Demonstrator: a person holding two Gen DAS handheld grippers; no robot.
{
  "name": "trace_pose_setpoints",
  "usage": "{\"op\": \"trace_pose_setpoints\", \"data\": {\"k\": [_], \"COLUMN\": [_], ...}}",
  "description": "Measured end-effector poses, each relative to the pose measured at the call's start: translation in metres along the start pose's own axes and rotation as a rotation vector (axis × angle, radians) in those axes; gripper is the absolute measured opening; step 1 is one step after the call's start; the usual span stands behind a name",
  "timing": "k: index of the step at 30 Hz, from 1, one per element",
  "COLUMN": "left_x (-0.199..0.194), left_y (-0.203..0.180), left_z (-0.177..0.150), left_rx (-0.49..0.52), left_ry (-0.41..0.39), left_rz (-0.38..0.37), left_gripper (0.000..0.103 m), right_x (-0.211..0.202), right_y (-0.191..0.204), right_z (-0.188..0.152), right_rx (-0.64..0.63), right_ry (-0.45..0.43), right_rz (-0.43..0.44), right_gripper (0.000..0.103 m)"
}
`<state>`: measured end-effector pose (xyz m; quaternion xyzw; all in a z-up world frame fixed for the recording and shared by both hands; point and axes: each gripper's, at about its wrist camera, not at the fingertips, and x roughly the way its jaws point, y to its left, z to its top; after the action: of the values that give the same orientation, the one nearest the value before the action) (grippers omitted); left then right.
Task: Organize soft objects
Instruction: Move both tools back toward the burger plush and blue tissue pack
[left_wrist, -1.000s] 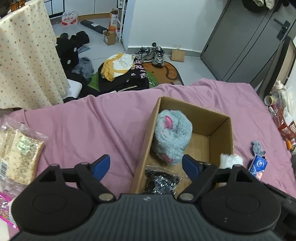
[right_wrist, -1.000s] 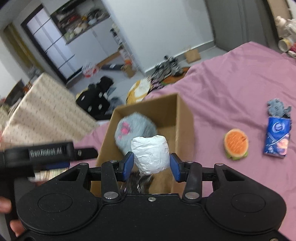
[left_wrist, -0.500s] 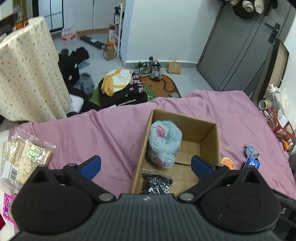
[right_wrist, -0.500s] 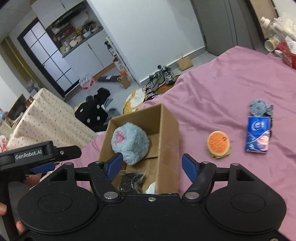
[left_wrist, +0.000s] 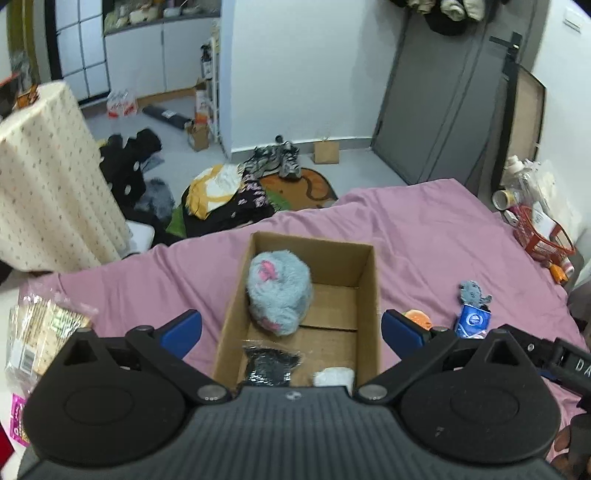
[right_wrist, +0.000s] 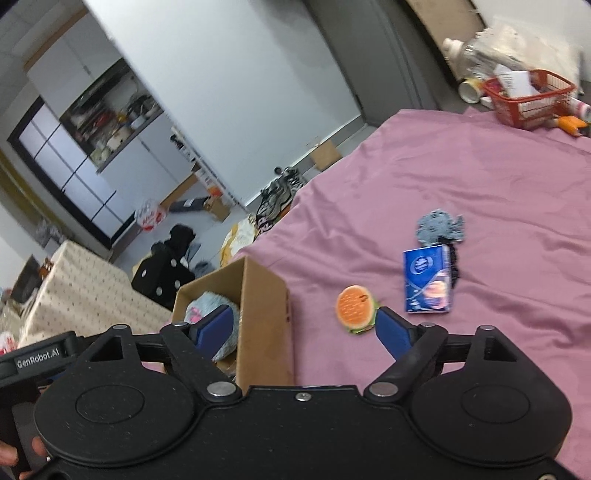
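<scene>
Both grippers' jaws stand apart and empty: ahead of the left gripper (left_wrist: 291, 328) the box (left_wrist: 369, 295) holds three soft things, while the burger toy (right_wrist: 356, 309) beside the right gripper (right_wrist: 303, 326) waits outside.

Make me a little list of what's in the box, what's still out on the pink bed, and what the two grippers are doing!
box: cardboard box on the pink sheet
in the box: fluffy grey plush, black bag, white bundle
still on the sheet: burger toy, blue packet, small grey toy
left gripper: open, empty, above the box
right gripper: open, empty, near the burger toy
</scene>
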<state>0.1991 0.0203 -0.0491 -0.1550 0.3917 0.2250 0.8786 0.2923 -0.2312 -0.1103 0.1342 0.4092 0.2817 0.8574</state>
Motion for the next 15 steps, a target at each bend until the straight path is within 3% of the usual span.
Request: {"op": "trace_pose_setpoints", "data": {"k": [15], "left_x": [0.002], "left_y": [-0.073], "left_z": [-0.018], "left_rx": [0.046], "left_ry": [-0.007], "left_rz": [-0.013], "left_gripper": [0.102], "right_x": [-0.023], "right_y": [-0.062], "right_z": [0.001], "right_rx": [0.092], "right_ry": [-0.049], "right_rz": [0.006], "right_gripper": [0.087]}}
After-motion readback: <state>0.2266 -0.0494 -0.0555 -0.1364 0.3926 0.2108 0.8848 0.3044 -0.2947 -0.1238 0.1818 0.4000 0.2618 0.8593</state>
